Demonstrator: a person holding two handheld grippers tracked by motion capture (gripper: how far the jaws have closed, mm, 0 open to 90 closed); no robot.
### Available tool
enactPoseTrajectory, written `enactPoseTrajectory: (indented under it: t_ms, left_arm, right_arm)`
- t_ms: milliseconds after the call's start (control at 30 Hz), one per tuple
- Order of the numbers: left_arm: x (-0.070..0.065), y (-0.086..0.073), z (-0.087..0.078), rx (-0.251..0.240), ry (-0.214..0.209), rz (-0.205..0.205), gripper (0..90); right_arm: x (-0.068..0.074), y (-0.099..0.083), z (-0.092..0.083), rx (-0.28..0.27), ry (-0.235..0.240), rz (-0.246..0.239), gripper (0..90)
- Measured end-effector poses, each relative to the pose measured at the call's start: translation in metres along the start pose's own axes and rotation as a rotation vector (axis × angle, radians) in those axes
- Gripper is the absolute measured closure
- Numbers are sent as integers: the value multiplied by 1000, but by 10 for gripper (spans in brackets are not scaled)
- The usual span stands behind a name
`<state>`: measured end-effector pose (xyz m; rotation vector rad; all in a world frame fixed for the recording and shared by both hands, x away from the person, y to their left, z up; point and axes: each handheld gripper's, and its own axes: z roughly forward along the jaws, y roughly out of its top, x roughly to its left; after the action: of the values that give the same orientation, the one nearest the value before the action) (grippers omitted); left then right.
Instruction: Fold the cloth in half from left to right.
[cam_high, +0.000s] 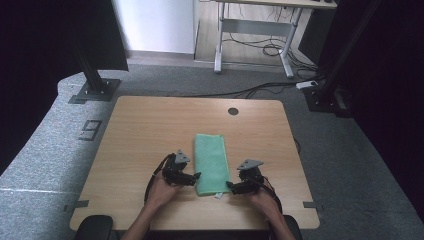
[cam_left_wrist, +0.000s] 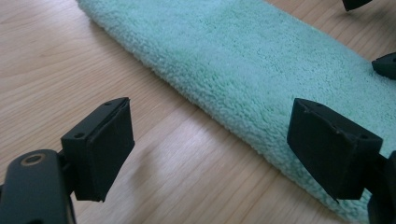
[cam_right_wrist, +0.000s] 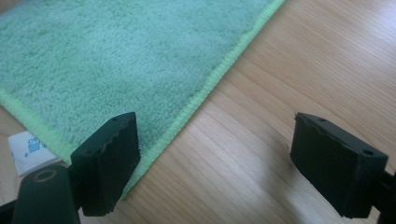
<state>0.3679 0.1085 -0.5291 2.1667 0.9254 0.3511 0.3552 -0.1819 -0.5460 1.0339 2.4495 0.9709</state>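
A folded mint-green towel (cam_high: 211, 162) lies lengthwise on the wooden table (cam_high: 150, 130), near its front edge. My left gripper (cam_high: 196, 176) is at the towel's near left side, open, with its jaws pointing at the folded edge. In the left gripper view the jaws (cam_left_wrist: 210, 109) straddle the towel's (cam_left_wrist: 243, 60) edge without touching it. My right gripper (cam_high: 230, 185) sits at the towel's near right corner and is open too. In the right gripper view (cam_right_wrist: 215, 122) the stitched hem (cam_right_wrist: 205, 88) runs between the jaws. A white label (cam_right_wrist: 28, 149) sticks out at that corner.
A round dark cable hole (cam_high: 233, 111) sits at the table's far edge. Black frame posts (cam_high: 92, 70) stand on the carpet at both far corners. Behind them a white desk frame (cam_high: 250, 30) stands over loose cables (cam_high: 270, 50).
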Motion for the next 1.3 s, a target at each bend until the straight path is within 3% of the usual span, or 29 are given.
enactPoseTrajectory:
  t_ms: [367, 700, 967, 1300]
  left_arm:
    - [19, -16, -21, -10, 2, -21, 141]
    - [24, -27, -28, -3, 5, -24, 141]
    - [27, -29, -39, -12, -5, -25, 136]
    - [39, -44, -53, 1, 49, -23, 61]
  right_arm:
    - [12, 7, 8, -8, 17, -8, 147]
    - [14, 9, 8, -15, 27, -19, 154]
    - [1, 7, -5, -46, 51, 5, 139]
    - [-19, -8, -22, -18, -22, 41, 42]
